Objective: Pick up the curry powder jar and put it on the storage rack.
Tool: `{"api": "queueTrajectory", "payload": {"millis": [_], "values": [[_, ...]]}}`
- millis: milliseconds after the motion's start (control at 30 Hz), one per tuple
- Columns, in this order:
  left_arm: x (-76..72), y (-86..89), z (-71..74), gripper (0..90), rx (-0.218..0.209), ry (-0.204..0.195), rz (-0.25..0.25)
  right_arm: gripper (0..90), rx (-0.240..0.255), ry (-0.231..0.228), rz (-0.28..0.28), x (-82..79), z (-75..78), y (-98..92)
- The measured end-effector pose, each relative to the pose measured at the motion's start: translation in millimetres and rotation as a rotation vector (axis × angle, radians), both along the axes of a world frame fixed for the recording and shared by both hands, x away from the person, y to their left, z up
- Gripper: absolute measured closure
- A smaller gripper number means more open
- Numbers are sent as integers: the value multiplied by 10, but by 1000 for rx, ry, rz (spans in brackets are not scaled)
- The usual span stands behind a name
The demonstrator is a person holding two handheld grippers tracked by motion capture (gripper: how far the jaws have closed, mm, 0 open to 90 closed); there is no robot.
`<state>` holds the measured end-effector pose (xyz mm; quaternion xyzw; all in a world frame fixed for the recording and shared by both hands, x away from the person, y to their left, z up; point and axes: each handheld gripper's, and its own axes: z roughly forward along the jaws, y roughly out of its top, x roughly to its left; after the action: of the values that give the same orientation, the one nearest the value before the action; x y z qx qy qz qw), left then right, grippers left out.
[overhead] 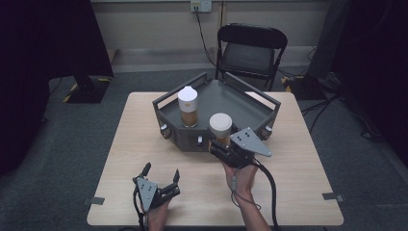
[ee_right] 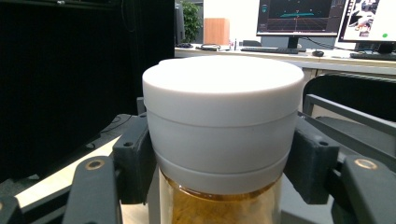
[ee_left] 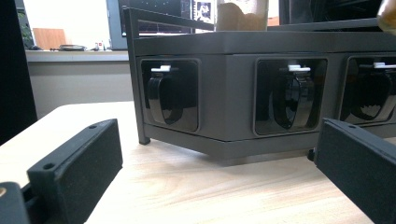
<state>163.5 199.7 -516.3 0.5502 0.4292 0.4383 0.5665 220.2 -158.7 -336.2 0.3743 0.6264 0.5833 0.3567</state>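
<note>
1. We see the left tool point(overhead: 161, 180) resting near the left of the surface point(overhead: 120, 144), jaws apart and holding nothing, well short of the tray point(overhead: 262, 113).
2. A second jar point(overhead: 188, 107) stands upright in the tray's left part.
3. The right tool point(overhead: 219, 148) is clamped on the jar point(overhead: 221, 129), just under its white lid point(ee_right: 223, 93).
4. That jar stands upright at the tray's near edge, so we judge the right hand is the nearer one to carry it.
</note>
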Motion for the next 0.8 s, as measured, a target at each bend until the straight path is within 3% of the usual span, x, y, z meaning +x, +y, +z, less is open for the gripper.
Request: {"api": "queueTrajectory", "payload": {"millis": [800], "values": [[1, -1, -2, 5, -2, -1, 0, 336, 4, 20, -28, 447, 261, 59]]}}
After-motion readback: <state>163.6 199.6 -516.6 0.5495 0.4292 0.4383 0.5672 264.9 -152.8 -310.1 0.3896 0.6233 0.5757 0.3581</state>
